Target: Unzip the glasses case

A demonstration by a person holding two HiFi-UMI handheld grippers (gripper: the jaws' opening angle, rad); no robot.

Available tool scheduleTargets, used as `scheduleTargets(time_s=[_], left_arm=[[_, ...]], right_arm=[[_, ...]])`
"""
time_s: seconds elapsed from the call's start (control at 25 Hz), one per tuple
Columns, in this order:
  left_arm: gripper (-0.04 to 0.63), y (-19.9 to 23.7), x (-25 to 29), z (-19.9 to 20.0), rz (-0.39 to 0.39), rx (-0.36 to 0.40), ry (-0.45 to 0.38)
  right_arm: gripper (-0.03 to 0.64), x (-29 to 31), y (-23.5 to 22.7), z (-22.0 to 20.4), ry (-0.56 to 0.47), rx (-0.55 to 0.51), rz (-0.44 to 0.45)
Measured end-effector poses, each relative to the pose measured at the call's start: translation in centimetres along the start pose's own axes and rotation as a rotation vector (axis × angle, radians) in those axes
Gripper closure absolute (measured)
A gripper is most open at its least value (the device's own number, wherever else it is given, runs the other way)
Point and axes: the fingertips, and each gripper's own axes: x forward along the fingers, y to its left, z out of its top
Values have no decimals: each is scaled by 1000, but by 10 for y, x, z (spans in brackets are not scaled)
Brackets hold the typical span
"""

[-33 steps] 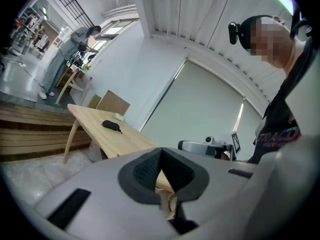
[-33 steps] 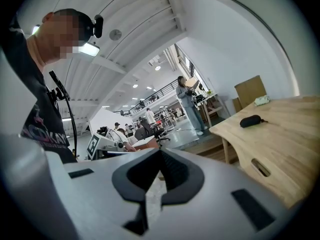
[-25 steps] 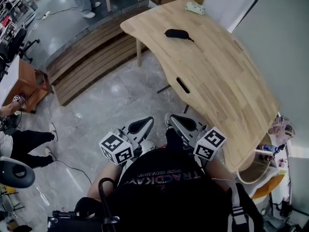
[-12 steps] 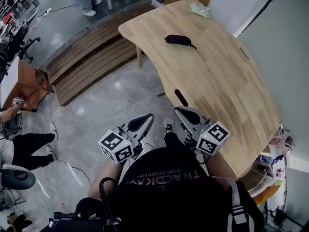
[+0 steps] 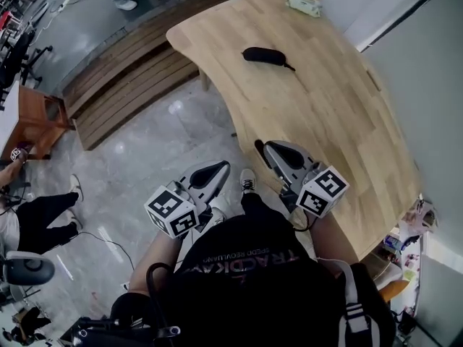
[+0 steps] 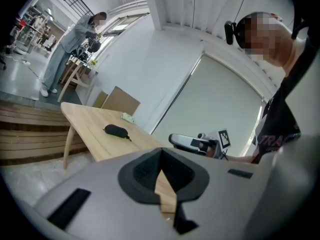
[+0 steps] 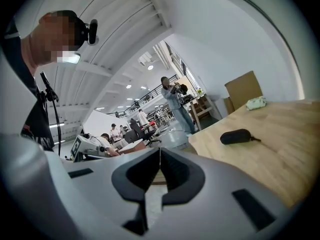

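Lying well ahead of both tongs, the black glasses case (image 5: pixel 263 56) rests flat on the wooden tabletop (image 5: pixel 329 118), far beyond either pair's reach. Its long axis runs crosswise to the line the tongs point along, and a thin cord or pull trails from the end on the right tongs' side. Seen along the right tongs (image 5: pixel 263 147), it sits ahead and off to the right; seen along the left tongs (image 5: pixel 220 168), ahead and off to the left. The left tongs are pressed fully together with nothing between them, above the grey floor (image 5: pixel 145 136) just beside the tabletop. The right tongs are likewise closed and empty, at the tabletop's near edge. A pale green packet (image 5: pixel 304 4) lies beyond the case, farther still from the tongs.
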Motion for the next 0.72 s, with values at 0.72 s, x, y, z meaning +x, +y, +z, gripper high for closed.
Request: scheduleTargets(time_s=[0.72], left_arm=[[583,33,34,13,109,-40,49]], right_arm=[[564,54,-158,26,95,-46,-77]])
